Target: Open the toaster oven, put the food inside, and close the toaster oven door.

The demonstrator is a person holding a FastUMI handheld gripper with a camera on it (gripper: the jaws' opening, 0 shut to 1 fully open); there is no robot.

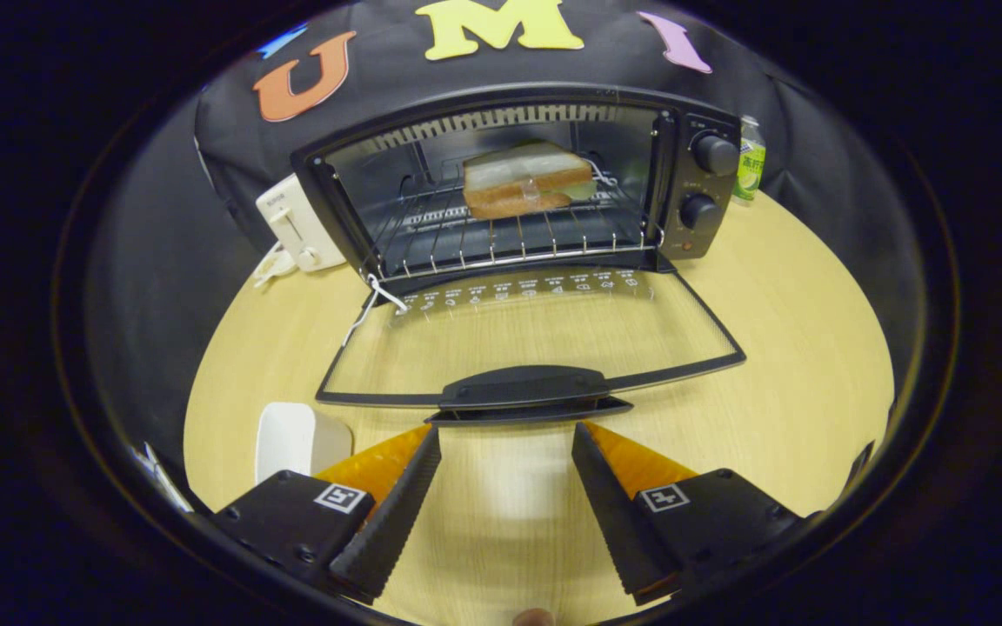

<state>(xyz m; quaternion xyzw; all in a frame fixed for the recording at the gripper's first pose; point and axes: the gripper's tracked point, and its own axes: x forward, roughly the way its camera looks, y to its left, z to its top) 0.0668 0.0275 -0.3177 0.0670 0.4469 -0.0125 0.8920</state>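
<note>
Sandwich is in, door's still flopped open, gripper sitting right behind the handle

The black curved plastic door handle [523, 389] lies dead ahead at 12 o'clock from the gripper [505, 448], just past the fingertips, with its long axis running crosswise, 9 to 3, so the fingers point square at its middle. The gripper's fingers are spread apart with nothing between them, just bare wood. The handle caps the glass-paned, black-framed oven door [536, 335], which lies flat on the pale round wooden table [805, 348]. Beyond that, still 12 o'clock, is the black toaster oven [518, 187] with the toasted sandwich [527, 180] on its wire rack [510, 239]. I'd say closing is all that's left: get under the handle and swing it up. White toaster [297, 222] at 10 o'clock, green-labelled bottle [751, 161] at 1, white mug-ish thing [297, 439] beside the left finger.
</note>
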